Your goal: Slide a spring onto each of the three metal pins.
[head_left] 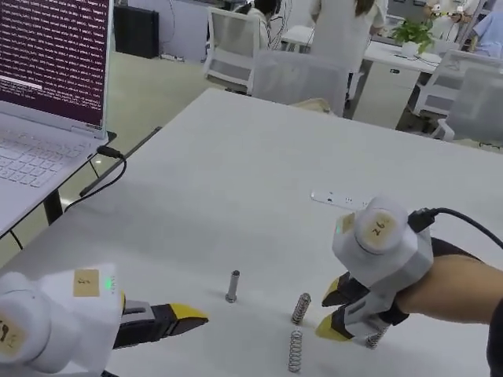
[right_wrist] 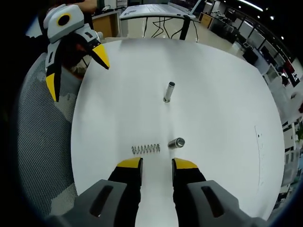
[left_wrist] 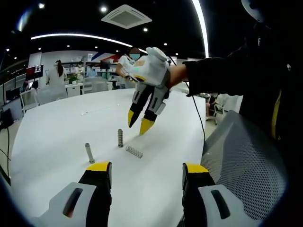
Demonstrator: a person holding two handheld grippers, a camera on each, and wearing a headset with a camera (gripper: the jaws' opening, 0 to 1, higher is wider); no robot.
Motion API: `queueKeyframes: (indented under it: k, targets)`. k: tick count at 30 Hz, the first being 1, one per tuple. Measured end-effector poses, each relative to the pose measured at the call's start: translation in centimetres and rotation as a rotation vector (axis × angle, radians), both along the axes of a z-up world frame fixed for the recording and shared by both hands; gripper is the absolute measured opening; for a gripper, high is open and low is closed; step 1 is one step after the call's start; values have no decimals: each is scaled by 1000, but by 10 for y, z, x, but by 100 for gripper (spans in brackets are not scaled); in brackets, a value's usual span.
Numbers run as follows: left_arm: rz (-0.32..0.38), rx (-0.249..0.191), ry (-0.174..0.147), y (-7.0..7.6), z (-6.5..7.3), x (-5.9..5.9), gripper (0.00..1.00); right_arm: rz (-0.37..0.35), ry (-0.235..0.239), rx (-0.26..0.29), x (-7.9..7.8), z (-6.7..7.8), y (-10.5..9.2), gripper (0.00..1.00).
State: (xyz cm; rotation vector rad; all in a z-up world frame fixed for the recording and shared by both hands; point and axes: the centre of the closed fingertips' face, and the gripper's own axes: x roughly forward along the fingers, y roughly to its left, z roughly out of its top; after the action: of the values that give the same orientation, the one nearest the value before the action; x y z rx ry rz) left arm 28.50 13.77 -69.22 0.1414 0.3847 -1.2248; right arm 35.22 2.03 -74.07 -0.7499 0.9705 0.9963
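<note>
Jaws parted, right gripper (head_left: 326, 314) points down beside upright spring (head_left: 301, 308).

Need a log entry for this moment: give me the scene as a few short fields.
left gripper: open, empty
right gripper: open, empty
bare pin: upright on the table, no spring
second pin: upright, appears to carry a spring
loose spring: lying flat near the second pin
another spring: partly hidden under the right gripper
</note>
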Motion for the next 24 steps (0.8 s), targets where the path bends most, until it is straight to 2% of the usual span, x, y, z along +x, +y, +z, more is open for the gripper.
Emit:
queueKeyframes:
  k: [5, 8, 9, 13, 18, 24]
  targets:
    - [0, 1, -8, 2, 2, -1, 55, -27, 11, 14, -12, -7, 4, 21]
    - [-1, 2, -11, 3, 3, -2, 55, -56, 33, 36, -18, -13, 7, 21]
    - [-2, 2, -11, 3, 3, -3, 55, -76, 54, 45, -24, -19, 8, 21]
    - [-8, 3, -11, 2, 3, -5, 55, -103, 67, 60, -29, -28, 11, 21]
    - [-13, 5, -13, 1, 5, -6, 54, -171, 67, 86, -26, -33, 12, 22]
    - [-13, 7, -12, 1, 4, -6, 54, -213, 79, 77, -24, -43, 13, 23]
